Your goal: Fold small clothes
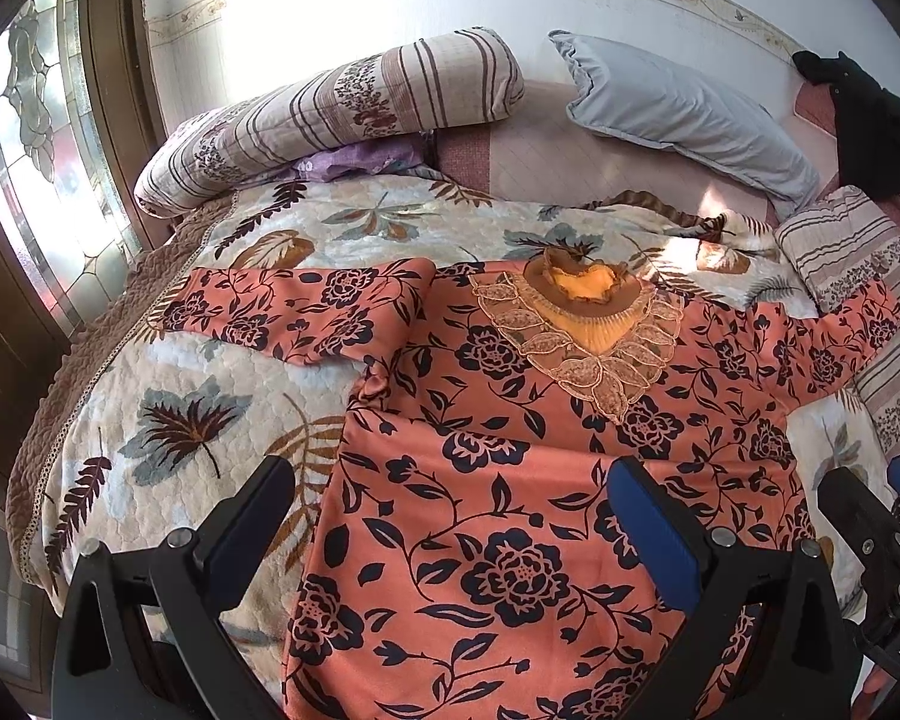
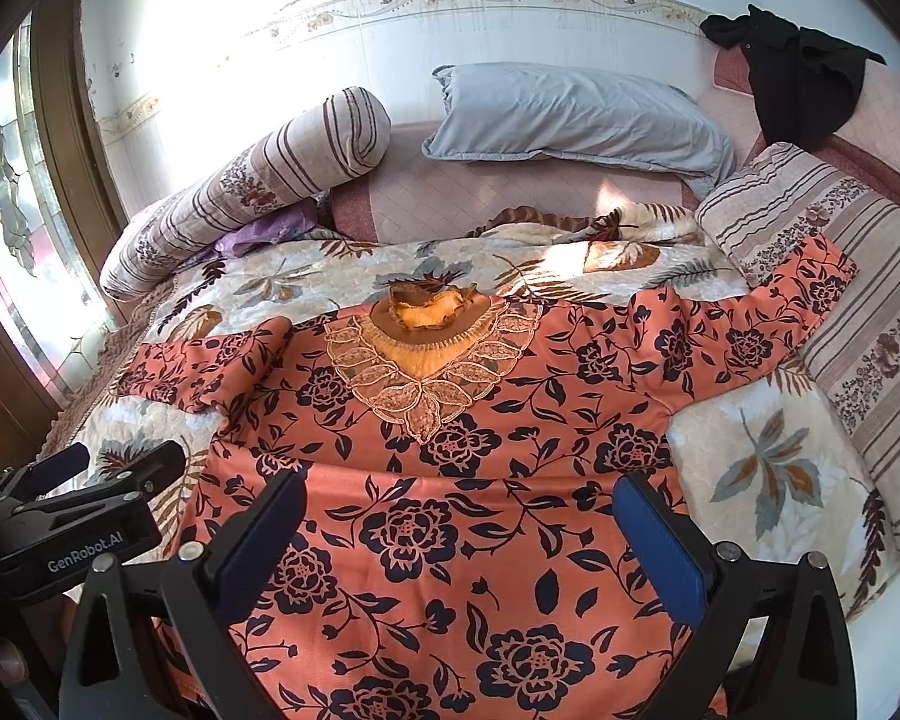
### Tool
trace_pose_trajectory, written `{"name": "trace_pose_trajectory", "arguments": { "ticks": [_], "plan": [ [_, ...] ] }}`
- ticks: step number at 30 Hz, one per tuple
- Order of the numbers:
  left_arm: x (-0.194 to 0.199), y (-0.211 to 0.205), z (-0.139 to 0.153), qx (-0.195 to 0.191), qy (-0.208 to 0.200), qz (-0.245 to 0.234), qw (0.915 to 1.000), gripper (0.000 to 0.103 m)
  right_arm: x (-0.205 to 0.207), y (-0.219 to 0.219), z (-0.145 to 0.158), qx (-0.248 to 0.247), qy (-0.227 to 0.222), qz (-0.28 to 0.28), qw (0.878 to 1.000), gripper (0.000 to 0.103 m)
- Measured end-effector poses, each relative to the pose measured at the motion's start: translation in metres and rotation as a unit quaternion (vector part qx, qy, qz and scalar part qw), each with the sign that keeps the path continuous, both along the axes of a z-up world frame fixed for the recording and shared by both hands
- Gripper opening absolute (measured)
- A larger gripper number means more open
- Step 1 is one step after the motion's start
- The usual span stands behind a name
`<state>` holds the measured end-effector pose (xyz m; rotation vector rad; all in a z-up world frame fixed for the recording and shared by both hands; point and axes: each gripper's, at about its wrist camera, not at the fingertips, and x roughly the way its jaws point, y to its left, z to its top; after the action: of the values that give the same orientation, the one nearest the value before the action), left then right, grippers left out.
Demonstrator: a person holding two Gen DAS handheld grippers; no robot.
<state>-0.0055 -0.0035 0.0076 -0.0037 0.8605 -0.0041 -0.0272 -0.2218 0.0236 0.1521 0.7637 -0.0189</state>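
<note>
Presently left gripper [image 1: 450, 516] spread wide, empty, above hem of orange floral blouse [image 1: 510, 450]. Right gripper [image 2: 462, 522] likewise wide apart, gripping nothing. Blouse flat on leaf-print quilt [image 1: 180, 408], sleeves outstretched. Striped bolster [image 2: 258, 180], grey pillow [image 2: 570, 114] beyond collar.

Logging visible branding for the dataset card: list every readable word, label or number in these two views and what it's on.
"GenRobot.AI": white lettering on the black body of the left gripper, seen in the right wrist view.
"D": a partial white mark on the right gripper at the left wrist view's edge; the rest is cut off, unreadable.
Nothing else: the floral top, quilt, pillows and wall border carry patterns only, no text.
</note>
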Motion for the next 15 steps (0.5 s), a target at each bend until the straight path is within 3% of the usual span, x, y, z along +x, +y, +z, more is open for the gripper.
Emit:
{"name": "trace_pose_trajectory", "arguments": {
  "ticks": [15],
  "plan": [
    [0.0017, -0.0014, -0.0036, -0.001, 0.003, -0.003, 1.0000, 0.103, 0.0009, 0.0006, -0.0012, 0.001, -0.001, 0.001, 1.000, 0.103]
  ]
}}
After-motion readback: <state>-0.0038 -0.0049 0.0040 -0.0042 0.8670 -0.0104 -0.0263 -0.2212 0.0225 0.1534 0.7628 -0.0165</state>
